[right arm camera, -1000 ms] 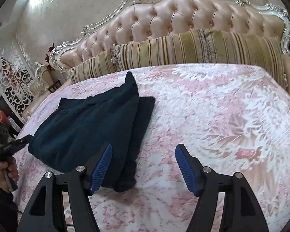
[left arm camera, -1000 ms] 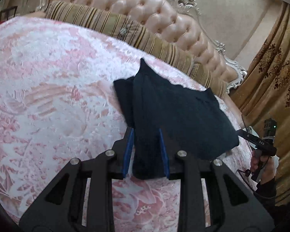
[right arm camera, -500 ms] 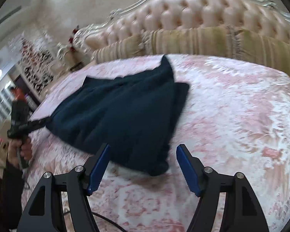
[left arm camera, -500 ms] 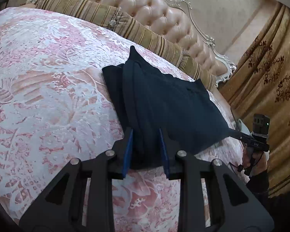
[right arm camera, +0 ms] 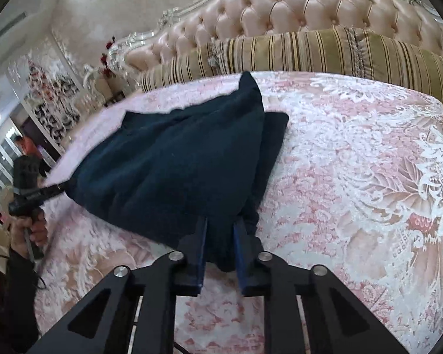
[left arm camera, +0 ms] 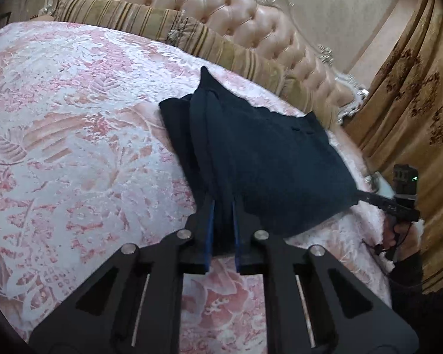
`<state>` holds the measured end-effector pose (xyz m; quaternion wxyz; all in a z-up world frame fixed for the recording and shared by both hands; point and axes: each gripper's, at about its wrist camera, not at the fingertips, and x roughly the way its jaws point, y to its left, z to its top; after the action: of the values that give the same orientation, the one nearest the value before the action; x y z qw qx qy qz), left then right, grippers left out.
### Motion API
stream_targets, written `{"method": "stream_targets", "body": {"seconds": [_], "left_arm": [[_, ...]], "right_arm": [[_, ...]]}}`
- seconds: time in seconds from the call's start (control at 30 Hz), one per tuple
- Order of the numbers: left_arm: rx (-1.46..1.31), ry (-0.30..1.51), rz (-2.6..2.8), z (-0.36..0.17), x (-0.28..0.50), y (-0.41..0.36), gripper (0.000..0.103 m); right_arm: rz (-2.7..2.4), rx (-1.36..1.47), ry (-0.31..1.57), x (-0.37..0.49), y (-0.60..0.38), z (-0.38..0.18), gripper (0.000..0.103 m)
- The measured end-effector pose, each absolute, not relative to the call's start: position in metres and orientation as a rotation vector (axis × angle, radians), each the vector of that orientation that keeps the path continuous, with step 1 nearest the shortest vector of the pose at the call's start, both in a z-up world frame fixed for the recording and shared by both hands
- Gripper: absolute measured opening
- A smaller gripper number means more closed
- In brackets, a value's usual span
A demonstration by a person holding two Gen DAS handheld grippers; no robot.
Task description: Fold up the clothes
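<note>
The dark garment [left arm camera: 268, 159] lay on the bedspread [left arm camera: 73, 153], near the pillows [right arm camera: 325, 50]. Both the left gripper [left arm camera: 223, 221] and right gripper [right arm camera: 220, 242] had just closed, pinching its near corners; open bedspread lay beyond.

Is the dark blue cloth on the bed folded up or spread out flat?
Partly folded. The dark blue cloth lies doubled on the bed, with a lower layer sticking out along one side.

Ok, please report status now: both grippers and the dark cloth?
Left gripper, right gripper: jaws just closed on dark navy folded garment. Garment on pink floral bedspread. Nothing in way.
</note>
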<state>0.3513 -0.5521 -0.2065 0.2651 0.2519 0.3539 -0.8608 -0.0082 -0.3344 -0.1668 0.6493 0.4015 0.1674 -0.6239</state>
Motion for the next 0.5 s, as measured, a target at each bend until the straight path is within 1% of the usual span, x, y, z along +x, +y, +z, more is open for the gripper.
{"method": "stream_targets", "body": {"seconds": [0.13,0.23,0.33,0.37,0.4,0.47,0.5], "left_arm": [[0.660,1.084,-2.290,-0.218,0.361,-0.562,0.012],[0.662,1.115,-2.285,-0.221,0.363,-0.565,0.012],[0.655,1.136,-2.284,-0.220,0.364,-0.565,0.017],[0.649,1.152,-2.284,-0.221,0.366,-0.566,0.022],[0.654,1.149,-2.278,-0.219,0.368,-0.566,0.023],[0.667,1.061,-2.256,-0.204,0.371,-0.562,0.024],[0.645,0.982,-2.248,-0.190,0.373,-0.556,0.024]], "right_arm": [[-1.440,0.914,0.427,-0.006,-0.336,-0.169,0.012],[-1.453,0.903,0.459,-0.003,-0.339,-0.171,0.012],[-1.452,0.902,0.469,-0.003,-0.339,-0.172,0.013],[-1.447,0.908,0.463,-0.005,-0.339,-0.172,0.014],[-1.443,0.915,0.457,-0.007,-0.338,-0.170,0.016],[-1.445,0.907,0.486,-0.009,-0.335,-0.161,0.025],[-1.464,0.892,0.494,-0.010,-0.332,-0.155,0.030]]}}
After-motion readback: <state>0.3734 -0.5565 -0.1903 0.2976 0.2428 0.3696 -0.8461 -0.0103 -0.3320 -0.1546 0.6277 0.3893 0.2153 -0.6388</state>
